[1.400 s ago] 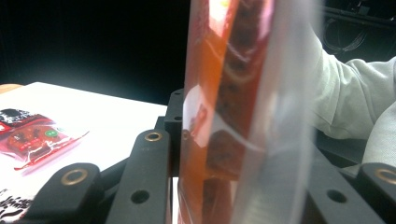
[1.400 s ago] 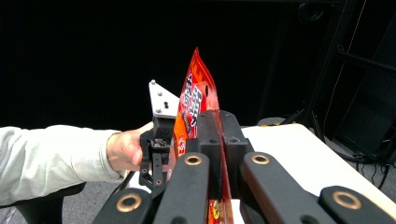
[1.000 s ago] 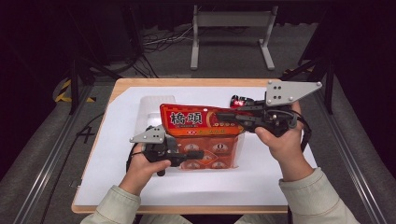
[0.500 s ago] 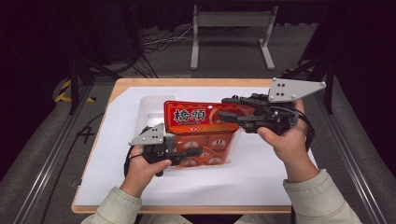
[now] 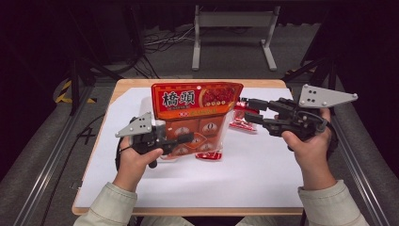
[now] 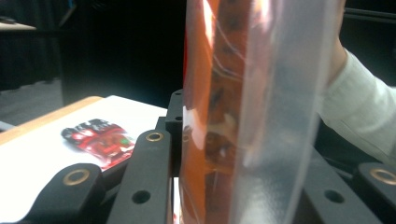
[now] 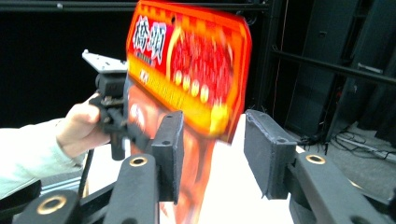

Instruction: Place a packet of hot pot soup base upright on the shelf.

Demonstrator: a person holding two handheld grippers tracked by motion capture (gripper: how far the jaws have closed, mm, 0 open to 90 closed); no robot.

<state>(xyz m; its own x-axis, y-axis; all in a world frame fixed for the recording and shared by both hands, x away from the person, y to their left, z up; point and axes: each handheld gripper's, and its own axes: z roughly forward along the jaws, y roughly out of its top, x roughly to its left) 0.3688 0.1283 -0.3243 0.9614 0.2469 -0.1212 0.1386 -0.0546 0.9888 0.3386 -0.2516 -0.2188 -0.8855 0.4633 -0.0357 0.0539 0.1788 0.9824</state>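
Large orange-red snack bag [image 5: 195, 120] stands upright over the middle of the bench [image 5: 263, 165], lifted and tilted so its printed header faces the high camera. In the earlier high views it lay flatter and lower, with both tools at it.

Left hand-held gripper [image 5: 186, 138] is clenched on the bag's lower left portion. In the left gripper view the clear plastic wall of the bag [image 6: 243, 112] runs straight up between the black jaws, pressed tight. This hand alone carries the bag now.

Right hand-held gripper [image 5: 244, 109] has let go. A second ago it was pinched on the bag's upper right edge; its jaws have just been opening, and now they stand parted just off the bag's right edge, not touching. In the right gripper view the bag's lower corner [image 7: 219, 119] hangs in front of the gap between the pads, with nothing pressed.

Two small red sachets lie on the white sheet: one [image 5: 242, 118] below the right jaws, just beside the bag's right edge, another [image 5: 209, 155] at the bag's bottom edge. The left gripper view shows a sachet [image 6: 100, 140] flat on the sheet.

Judgement: the bag is being held up to empty, or to be regripped. One-sided grip low down; the top may flop or swing.
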